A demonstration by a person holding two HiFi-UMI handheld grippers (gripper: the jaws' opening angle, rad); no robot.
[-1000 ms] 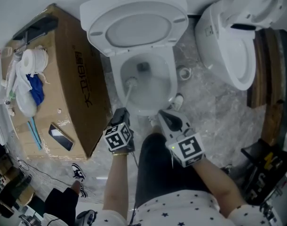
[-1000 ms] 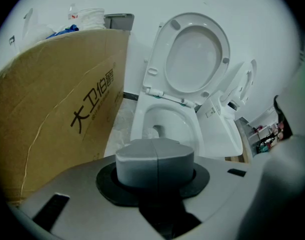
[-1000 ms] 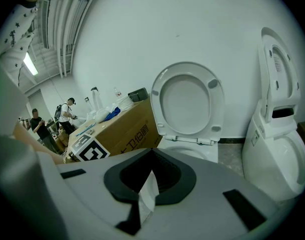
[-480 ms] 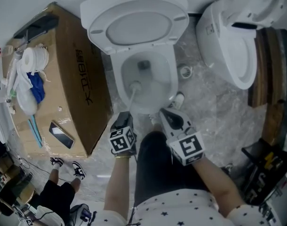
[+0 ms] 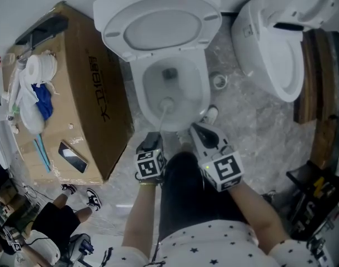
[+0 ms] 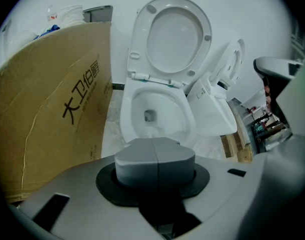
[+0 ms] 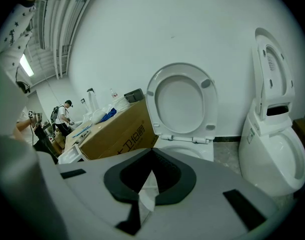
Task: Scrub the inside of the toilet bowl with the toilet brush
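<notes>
The left gripper's (image 5: 154, 138) jaws are clenched tight, clamped on the handle of the brush (image 5: 166, 103). Its white head sits low in the toilet's bowl (image 5: 138, 96), against the near wall and just short of the dark drain. The right gripper's (image 5: 198, 131) jaws stand a crack apart with nothing in them, hovering over the toilet's front rim, a little to the right of the brush handle.

Both forearms reach forward and down side by side toward the toilet, marker cubes facing up, with the person's dark-trousered knee between them. The toilet's seat (image 5: 158, 29) is tipped up against the wall. Left of the toilet stands a cardboard box (image 5: 97, 93) with a paper roll (image 5: 39, 68), a blue cloth (image 5: 43, 103) and a phone (image 5: 73, 159) on top. Right of it is a second toilet (image 5: 269, 54).
</notes>
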